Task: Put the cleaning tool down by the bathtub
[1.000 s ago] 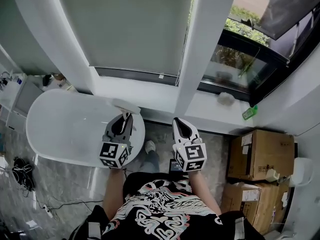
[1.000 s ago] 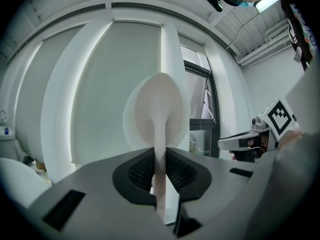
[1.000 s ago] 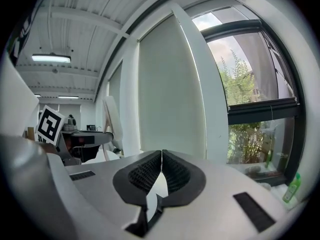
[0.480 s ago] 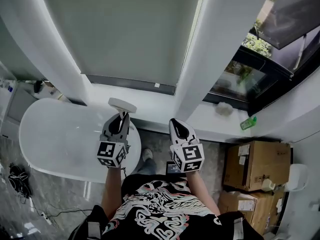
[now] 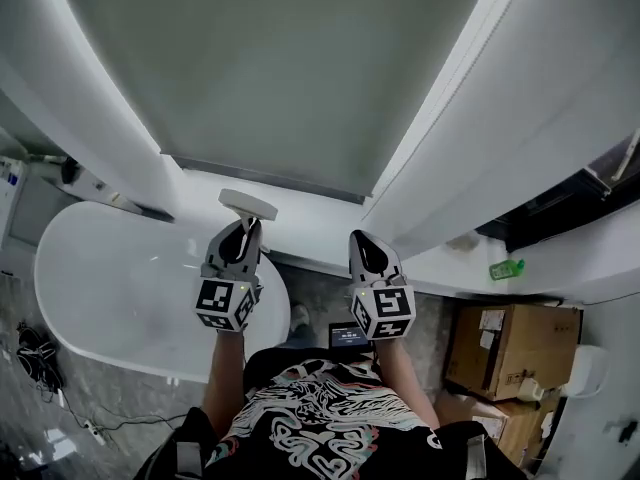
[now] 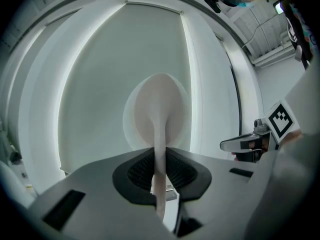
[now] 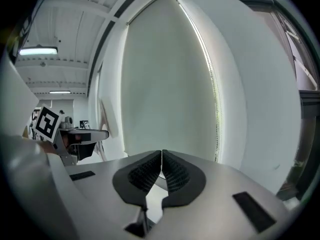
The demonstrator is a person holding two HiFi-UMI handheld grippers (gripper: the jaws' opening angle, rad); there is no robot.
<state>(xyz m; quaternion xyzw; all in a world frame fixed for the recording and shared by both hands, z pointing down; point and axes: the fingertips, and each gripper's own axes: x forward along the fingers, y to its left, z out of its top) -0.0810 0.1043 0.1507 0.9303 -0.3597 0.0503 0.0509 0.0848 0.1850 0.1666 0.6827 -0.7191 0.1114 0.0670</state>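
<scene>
My left gripper [image 5: 244,230] is shut on the thin handle of a white cleaning tool [image 5: 247,204], whose flat round head sticks out past the jaws over the window ledge. In the left gripper view the cleaning tool [image 6: 159,119] rises from between the black pads of the left gripper [image 6: 159,170], its oval head facing the blind. The white bathtub [image 5: 110,278] lies below and left of that gripper. My right gripper [image 5: 364,251] is held level beside it, shut with nothing in it; in the right gripper view the pads of the right gripper [image 7: 161,171] meet.
A grey roller blind [image 5: 290,58] fills the window ahead, above a white ledge [image 5: 320,213]. A green object [image 5: 506,268] lies on the ledge at right. Cardboard boxes [image 5: 500,353] stand at the lower right. Cables [image 5: 35,353] lie on the floor left of the tub.
The view has tilted upward, so the blind fills more of the picture. Both grippers kept their spacing and rose slightly; the left one still holds the tool.
</scene>
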